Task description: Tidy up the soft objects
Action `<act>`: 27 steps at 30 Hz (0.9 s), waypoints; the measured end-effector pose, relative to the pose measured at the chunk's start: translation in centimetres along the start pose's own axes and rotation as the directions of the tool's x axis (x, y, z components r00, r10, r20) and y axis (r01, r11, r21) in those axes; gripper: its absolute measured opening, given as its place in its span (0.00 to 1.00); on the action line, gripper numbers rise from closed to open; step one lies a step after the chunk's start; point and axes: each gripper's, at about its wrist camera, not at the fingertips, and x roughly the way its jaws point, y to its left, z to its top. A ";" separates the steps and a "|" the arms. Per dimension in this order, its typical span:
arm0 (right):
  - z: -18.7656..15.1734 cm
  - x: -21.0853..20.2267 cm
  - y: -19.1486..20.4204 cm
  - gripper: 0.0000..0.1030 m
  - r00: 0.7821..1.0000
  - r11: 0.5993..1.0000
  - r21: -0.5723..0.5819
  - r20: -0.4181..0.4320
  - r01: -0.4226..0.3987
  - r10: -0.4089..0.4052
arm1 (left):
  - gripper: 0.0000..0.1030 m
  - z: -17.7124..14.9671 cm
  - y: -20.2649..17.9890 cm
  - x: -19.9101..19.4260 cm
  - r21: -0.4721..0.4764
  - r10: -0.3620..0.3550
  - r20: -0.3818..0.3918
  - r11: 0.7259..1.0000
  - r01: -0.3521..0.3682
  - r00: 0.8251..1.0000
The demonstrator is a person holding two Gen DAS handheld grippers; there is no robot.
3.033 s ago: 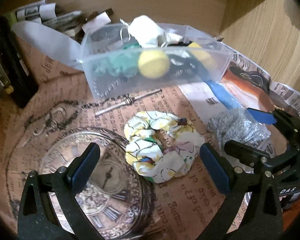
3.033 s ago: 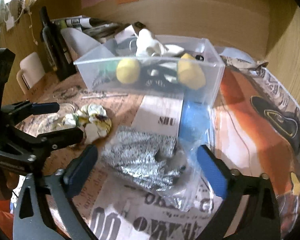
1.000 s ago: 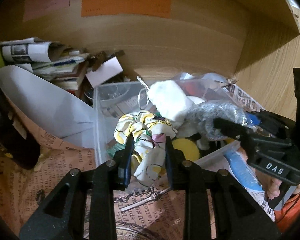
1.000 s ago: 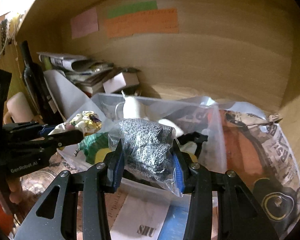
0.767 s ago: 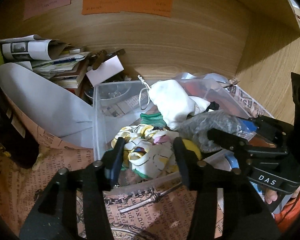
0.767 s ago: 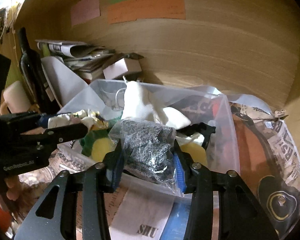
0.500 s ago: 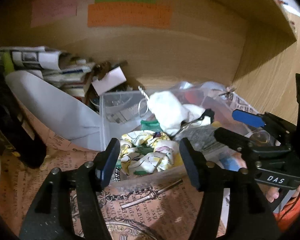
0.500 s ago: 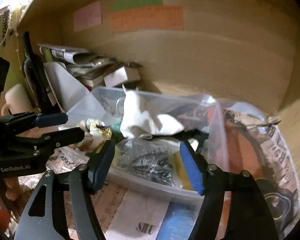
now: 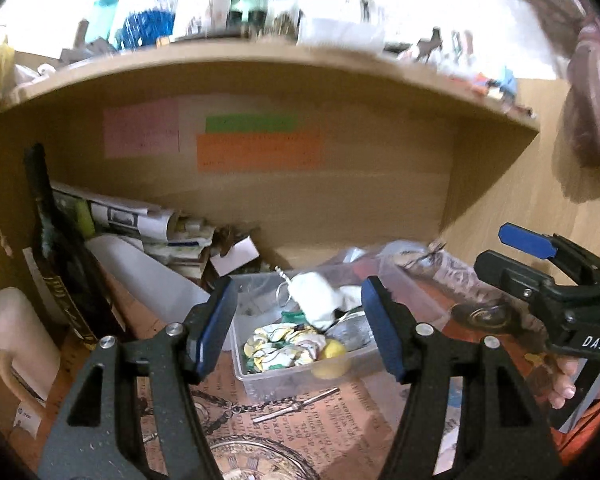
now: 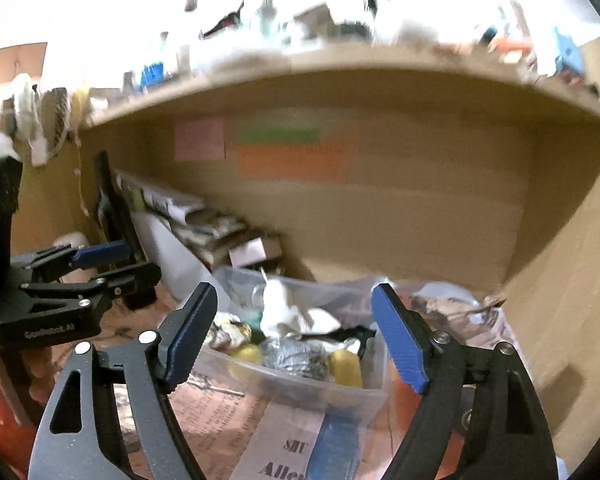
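Wooden panels close off the back and side of the table (image 9: pixel 340 404), which is covered with printed newspaper sheets, and pink, green and orange paper notes (image 9: pixel 256 152) are stuck on the back panel in the upper middle of both views. A shelf (image 9: pixel 260 64) crowded with blurred bottles runs across the top. At the left of the left wrist view stand a dark bottle (image 9: pixel 60 256), a rolled stack of newspapers (image 9: pixel 140 220) and a pale mug (image 9: pixel 16 344).

A clear plastic bin (image 9: pixel 272 380) sits on the table at the lower centre of both views. Inside it lie a floral scrunchie (image 9: pixel 284 348), a white cloth (image 9: pixel 314 300) piled toward the back, a yellow ball (image 9: pixel 332 354) against the front wall, and a grey speckled bag (image 10: pixel 296 354) between two yellow shapes in the right wrist view.

The left gripper (image 9: pixel 298 324) is held above the near side of the bin with its blue-padded fingers spread wide and nothing between them. The right gripper (image 10: pixel 296 340) is likewise spread wide and empty, framing the bin from the near side. In the left wrist view the right gripper appears at the right edge, held by a hand (image 9: pixel 564 380) whose fingertips show beneath it; in the right wrist view the left gripper shows at the left edge.
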 end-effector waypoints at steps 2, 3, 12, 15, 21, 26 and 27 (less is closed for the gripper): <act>0.3 -1.3 0.1 0.81 0.999 1.000 0.007 0.032 0.000 0.000 | 0.70 0.1 0.0 -1.1 -0.004 -0.004 0.027 1.000 0.004 1.000; 0.4 -1.8 0.2 0.82 0.999 1.000 0.009 0.043 0.002 -0.002 | 0.72 0.2 -0.1 -1.8 -0.007 -0.003 0.045 1.000 0.004 0.999; 0.2 -4.7 0.7 1.00 0.996 1.000 0.023 0.091 0.015 -0.017 | 0.96 0.0 -1.8 -6.1 0.020 0.012 0.160 1.000 -0.015 0.987; 0.0 -5.3 0.8 1.00 0.995 1.000 0.025 0.095 0.017 -0.020 | 0.98 -0.3 -2.2 -6.8 0.029 0.005 0.165 1.000 -0.010 0.986; -0.4 -5.8 1.3 1.00 0.996 1.000 0.019 0.088 0.018 -0.019 | 0.98 -0.7 -2.8 -7.4 0.039 0.015 0.174 0.999 -0.022 0.985; -0.5 -6.3 1.8 1.00 0.995 1.000 0.009 0.093 0.016 -0.017 | 0.99 -0.9 -2.9 -7.8 0.037 0.009 0.177 0.999 -0.016 0.984; -0.6 -6.4 1.9 1.00 0.995 1.000 0.009 0.094 0.018 -0.019 | 0.99 -1.0 -2.9 -7.8 0.038 0.009 0.177 0.999 -0.016 0.984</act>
